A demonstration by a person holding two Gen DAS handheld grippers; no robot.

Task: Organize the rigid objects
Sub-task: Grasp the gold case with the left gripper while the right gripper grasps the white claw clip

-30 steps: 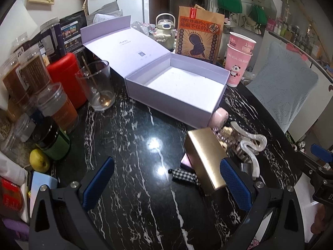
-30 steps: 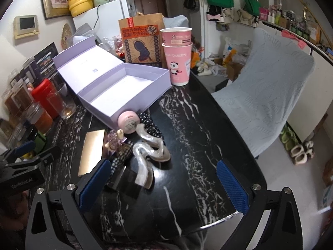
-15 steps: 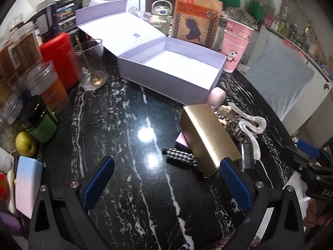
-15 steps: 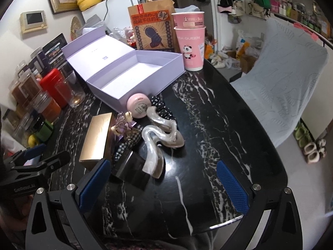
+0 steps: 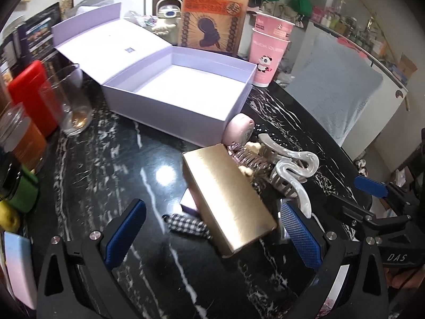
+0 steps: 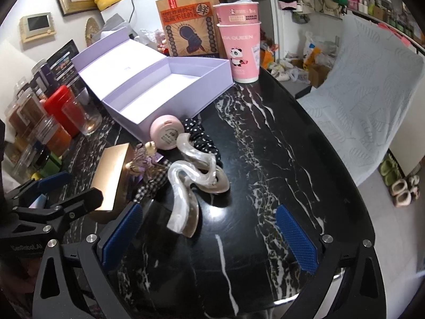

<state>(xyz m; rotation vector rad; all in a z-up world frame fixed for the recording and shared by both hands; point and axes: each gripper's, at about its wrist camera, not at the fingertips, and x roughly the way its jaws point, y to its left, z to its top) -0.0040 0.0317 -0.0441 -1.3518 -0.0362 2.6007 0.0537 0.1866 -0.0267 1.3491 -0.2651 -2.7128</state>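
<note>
**Sorting trinkets beside an open lilac box**

Standing along the left edge of the black marble table are jars, a red canister and a clear glass, with a green-labelled jar and a yellow fruit nearer the front left corner. Just right of the glass, toward the far edge, sits the open lilac box, its lid folded back to the left and its white inside bare. Behind it stand a brown paper bag and two stacked pink cups.

In front of the box's near right corner lies the cluster of small things. A gold rectangular case rests tilted on a small lilac item and a black-and-white checked bow. Touching the box wall is a round pink compact. Right of the case lie a beaded clip and two pearly hair claws, one overlapping the other; a polka-dot scrunchie sits behind them in the right wrist view.

The left gripper hangs over the near end of the gold case, jaws spread wide, its right pad close beside the case's corner; whether it touches I cannot tell. The right gripper is likewise spread wide, low over bare marble near the front edge, with the nearer hair claw close to its left finger.
</note>
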